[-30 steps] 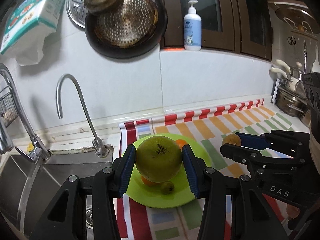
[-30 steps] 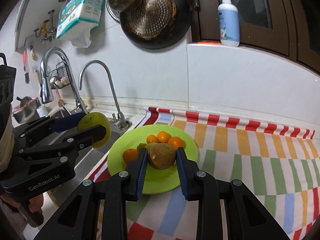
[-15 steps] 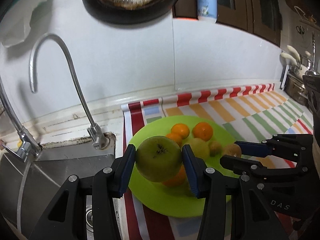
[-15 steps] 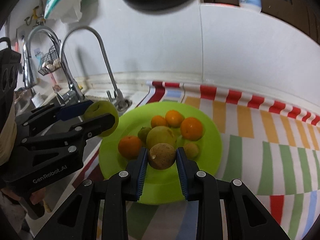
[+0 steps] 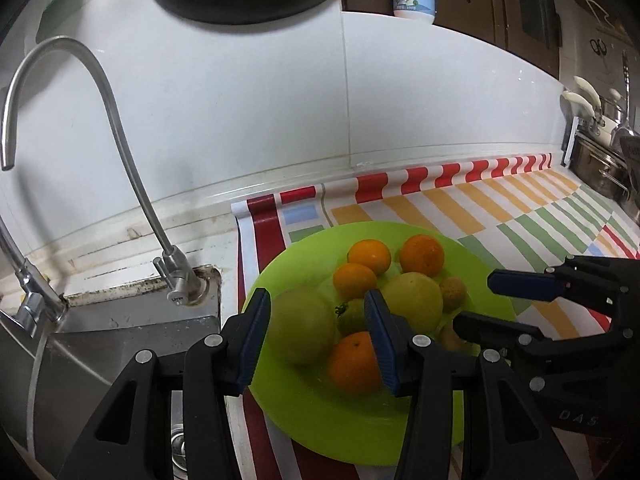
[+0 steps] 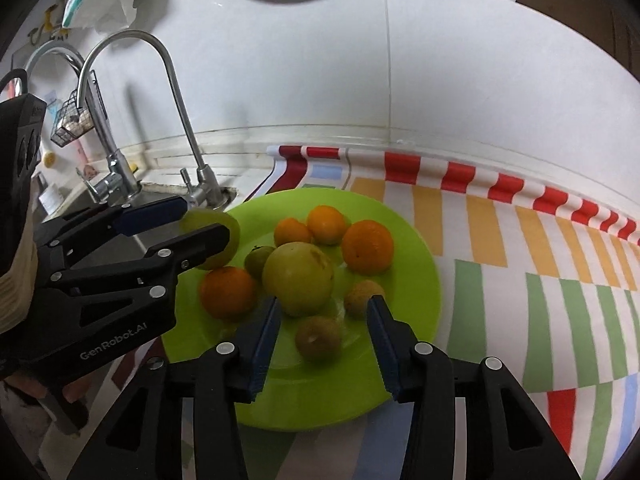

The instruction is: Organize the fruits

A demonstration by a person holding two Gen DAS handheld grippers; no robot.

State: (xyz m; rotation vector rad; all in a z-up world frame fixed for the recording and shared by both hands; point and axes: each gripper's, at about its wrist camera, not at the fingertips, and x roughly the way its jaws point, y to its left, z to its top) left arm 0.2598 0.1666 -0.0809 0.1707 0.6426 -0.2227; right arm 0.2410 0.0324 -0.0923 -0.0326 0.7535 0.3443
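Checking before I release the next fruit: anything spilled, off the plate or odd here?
Nothing stands out. All loose fruit sits on the green plate, none on the striped mat. The right gripper is opening around the brown fruit, now resting on the plate; the left gripper holds the green apple.

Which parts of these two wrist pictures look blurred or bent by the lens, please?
Left wrist view: the green apple between the left gripper pads is smeared soft, while the oranges behind stay sharper. Right wrist view: the tablecloth stripes curve strongly toward the edge, and the faucet bows, both fisheye effects.
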